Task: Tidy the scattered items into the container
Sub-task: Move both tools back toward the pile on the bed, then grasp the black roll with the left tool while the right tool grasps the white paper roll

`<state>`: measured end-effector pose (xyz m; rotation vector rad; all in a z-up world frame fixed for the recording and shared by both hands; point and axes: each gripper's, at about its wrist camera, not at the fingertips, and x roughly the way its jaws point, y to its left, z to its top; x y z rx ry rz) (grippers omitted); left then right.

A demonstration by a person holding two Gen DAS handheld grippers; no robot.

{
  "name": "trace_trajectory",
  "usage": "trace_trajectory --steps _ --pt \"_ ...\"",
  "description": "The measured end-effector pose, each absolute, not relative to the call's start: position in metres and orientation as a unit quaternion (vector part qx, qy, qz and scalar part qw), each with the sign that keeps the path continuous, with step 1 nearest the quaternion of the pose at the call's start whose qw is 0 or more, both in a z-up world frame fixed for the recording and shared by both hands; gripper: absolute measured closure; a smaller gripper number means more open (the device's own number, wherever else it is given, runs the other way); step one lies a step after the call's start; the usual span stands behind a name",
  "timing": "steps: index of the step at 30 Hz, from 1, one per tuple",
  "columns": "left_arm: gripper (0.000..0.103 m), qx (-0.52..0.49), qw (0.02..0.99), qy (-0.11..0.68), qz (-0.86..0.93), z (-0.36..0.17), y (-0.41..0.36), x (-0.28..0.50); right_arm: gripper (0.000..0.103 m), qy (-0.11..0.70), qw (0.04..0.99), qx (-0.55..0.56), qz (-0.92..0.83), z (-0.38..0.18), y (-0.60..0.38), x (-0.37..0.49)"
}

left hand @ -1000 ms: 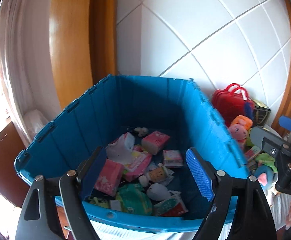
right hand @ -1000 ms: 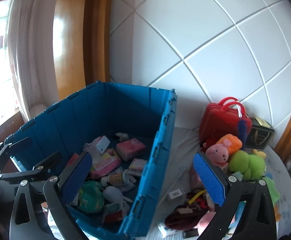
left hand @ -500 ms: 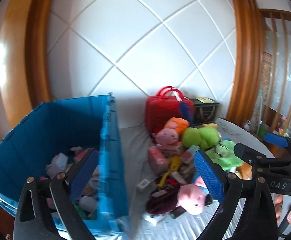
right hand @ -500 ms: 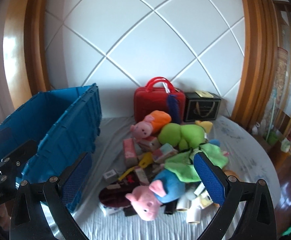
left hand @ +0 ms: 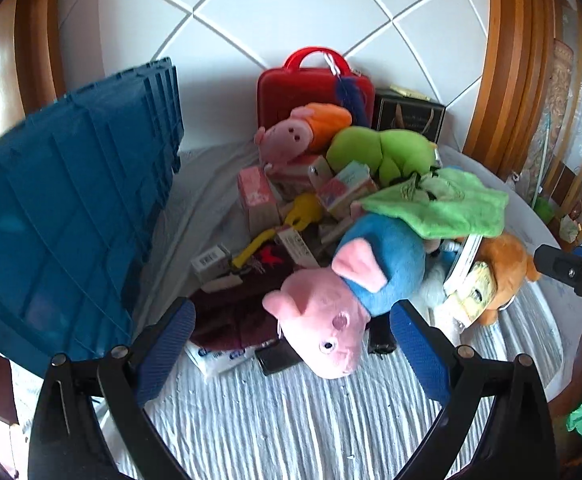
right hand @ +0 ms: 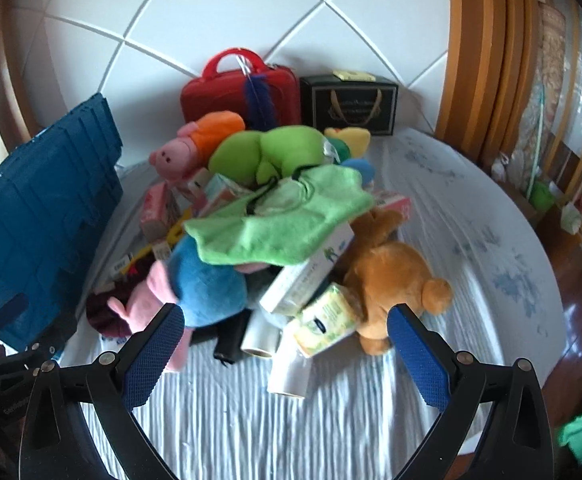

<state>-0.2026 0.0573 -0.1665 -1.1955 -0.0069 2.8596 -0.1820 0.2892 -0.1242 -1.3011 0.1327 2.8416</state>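
A blue crate (left hand: 63, 208) stands at the left of the table, its outer wall towards me. To its right lies a heap of toys and packets. Nearest in the left wrist view is a pink pig plush in a blue top (left hand: 331, 312); my left gripper (left hand: 291, 320) hangs open just short of its head, pads clear of it. In the right wrist view my right gripper (right hand: 284, 320) is open above a yellow-green tissue pack (right hand: 327, 320), a clear film roll (right hand: 259, 336) and a brown plush (right hand: 391, 280). A green cloth (right hand: 283, 220) covers the heap's top.
A red case (left hand: 315, 88) and a black gift box (left hand: 407, 116) stand against the white wall behind the heap. A green plush (left hand: 383, 148), an orange-topped pig (left hand: 303, 128), a maroon cloth (left hand: 243, 304) and small boxes fill the pile. The striped tablecloth (right hand: 291, 420) rounds off at the right.
Both grippers swung right from above the crate's inside to the toy heap and sank closer to it. The left jaws stand a little wider than a second ago.
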Motion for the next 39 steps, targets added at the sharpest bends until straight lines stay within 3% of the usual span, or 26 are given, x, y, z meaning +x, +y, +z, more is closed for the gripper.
trace_trajectory --steps 13,17,22,24,26,28,30,32,39 --pt "0.004 -0.453 0.042 0.029 0.890 -0.282 0.036 -0.215 0.000 0.083 0.041 -0.517 0.851 -0.252 0.308 -0.181" --pt "0.016 -0.449 0.069 0.063 0.888 -0.305 0.037 -0.222 0.000 0.101 0.057 -0.518 0.848 -0.276 0.302 -0.177" --pt "0.017 -0.430 0.081 0.104 0.893 -0.331 0.047 -0.243 0.000 0.092 0.079 -0.506 0.854 -0.293 0.290 -0.176" --pt "0.016 -0.413 0.084 0.122 0.899 -0.336 0.054 -0.248 0.006 0.085 0.089 -0.500 0.857 -0.299 0.286 -0.179" --pt "0.016 -0.406 0.082 0.132 0.901 -0.338 0.061 -0.247 0.024 0.079 0.094 -0.502 0.856 -0.307 0.283 -0.184" --pt "0.019 -0.403 0.080 0.140 0.901 -0.337 0.068 -0.246 0.034 0.081 0.094 -0.504 0.855 -0.316 0.283 -0.189" --pt "0.030 -0.408 0.080 0.133 0.900 -0.336 0.072 -0.243 0.042 0.079 0.093 -0.508 0.853 -0.324 0.283 -0.190" --pt "0.048 -0.416 0.085 0.125 0.897 -0.333 0.079 -0.236 0.056 0.069 0.091 -0.508 0.854 -0.323 0.282 -0.186" --pt "0.065 -0.439 0.095 0.055 0.892 -0.322 0.105 -0.183 0.056 0.060 0.040 -0.525 0.848 -0.320 0.292 -0.152"
